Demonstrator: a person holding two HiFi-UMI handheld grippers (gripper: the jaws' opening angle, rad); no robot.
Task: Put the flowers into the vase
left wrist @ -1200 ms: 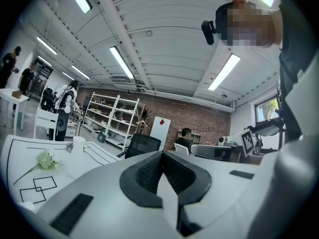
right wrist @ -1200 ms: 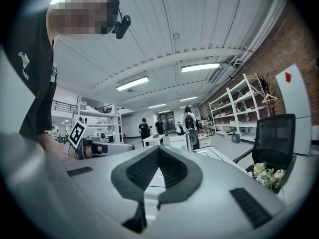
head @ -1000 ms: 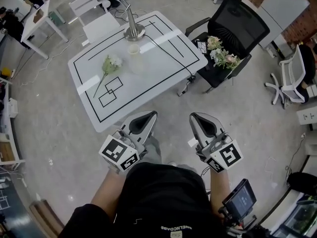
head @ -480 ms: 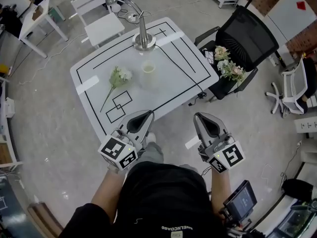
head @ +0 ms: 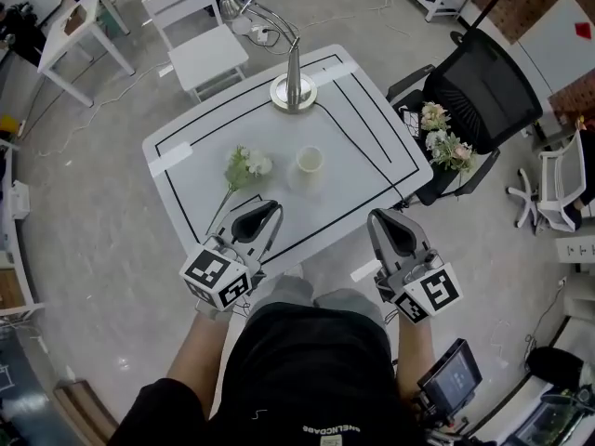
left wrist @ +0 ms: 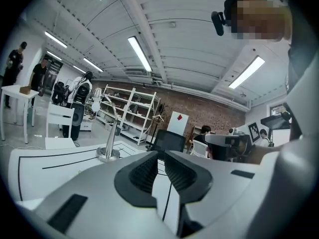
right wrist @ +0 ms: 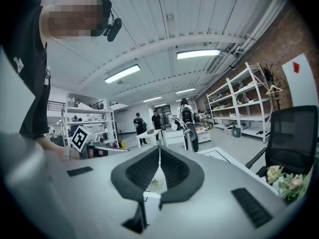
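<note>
A white flower with a long green stem point(head: 245, 167) lies on the white table point(head: 363, 124), left of a small pale vase point(head: 309, 160) that stands upright. More flowers point(head: 444, 142) lie on the seat of a black office chair point(head: 488, 96) to the right, the same bunch of flowers point(right wrist: 284, 178) showing in the right gripper view. My left gripper point(head: 270, 210) point(left wrist: 159, 153) hovers over the table's near edge, just short of the stem, its jaws parting by a thin slit with nothing between them. My right gripper point(head: 376, 217) point(right wrist: 159, 147) is shut and empty at the near right edge.
A metal desk lamp point(head: 294, 91) point(left wrist: 110, 143) stands at the table's far side. A white chair point(head: 206, 45) sits behind the table, and a white side table point(head: 79, 21) at the far left. People stand in the background by the shelves point(right wrist: 249, 108).
Both grippers have come forward to the table's near edge, and the table now lies closer below me. The flower and the vase have not moved on the table.
</note>
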